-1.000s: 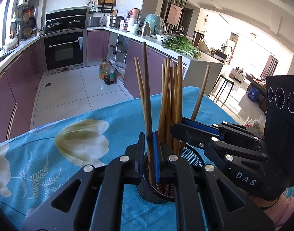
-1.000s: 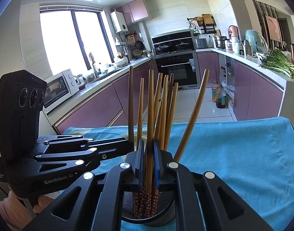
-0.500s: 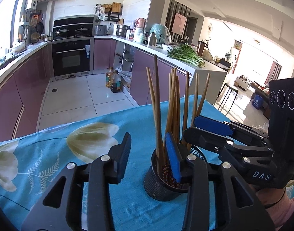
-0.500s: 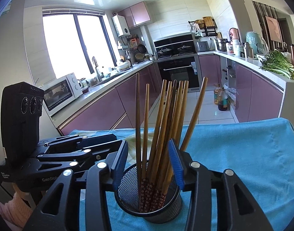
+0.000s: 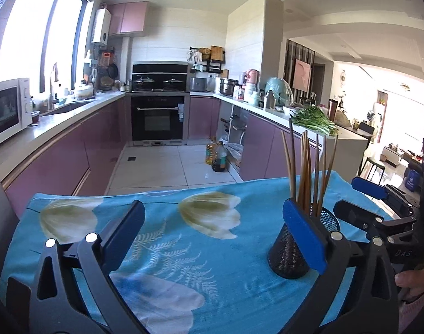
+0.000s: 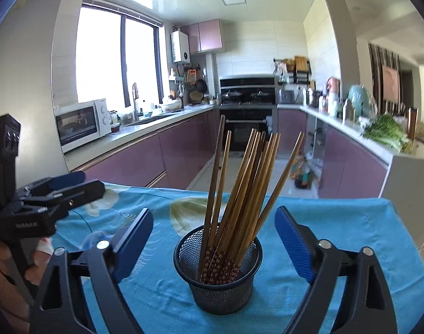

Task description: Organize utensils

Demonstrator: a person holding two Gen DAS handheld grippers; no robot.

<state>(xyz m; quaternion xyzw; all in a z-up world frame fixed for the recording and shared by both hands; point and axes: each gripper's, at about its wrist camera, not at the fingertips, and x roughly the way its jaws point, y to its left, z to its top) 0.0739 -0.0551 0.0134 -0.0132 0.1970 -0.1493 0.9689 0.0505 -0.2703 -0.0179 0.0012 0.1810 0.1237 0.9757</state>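
Observation:
A black mesh cup point(image 6: 217, 274) stands upright on the blue flowered tablecloth point(image 6: 323, 222), holding several wooden chopsticks point(image 6: 248, 192) that lean to the right. My right gripper point(image 6: 213, 242) is open and empty, its blue pads on either side of the cup without touching it. My left gripper point(image 5: 212, 239) is open and empty over the cloth. The cup point(image 5: 291, 253) stands at its right finger, partly hidden by the blue pad, with the chopsticks point(image 5: 306, 172) above. The left gripper also shows at the left edge of the right wrist view point(image 6: 59, 192), and the right gripper at the right of the left wrist view point(image 5: 370, 203).
The table's far edge point(image 5: 161, 193) drops to a tiled kitchen floor with oil bottles point(image 5: 216, 157). Purple cabinets, an oven point(image 5: 157, 117) and a microwave point(image 6: 78, 122) lie beyond. Greens point(image 5: 313, 119) lie on the right counter.
Both grippers were shut on chopsticks in the cup one second ago. Both have opened wide and drawn back. The left gripper has moved left, away from the cup.

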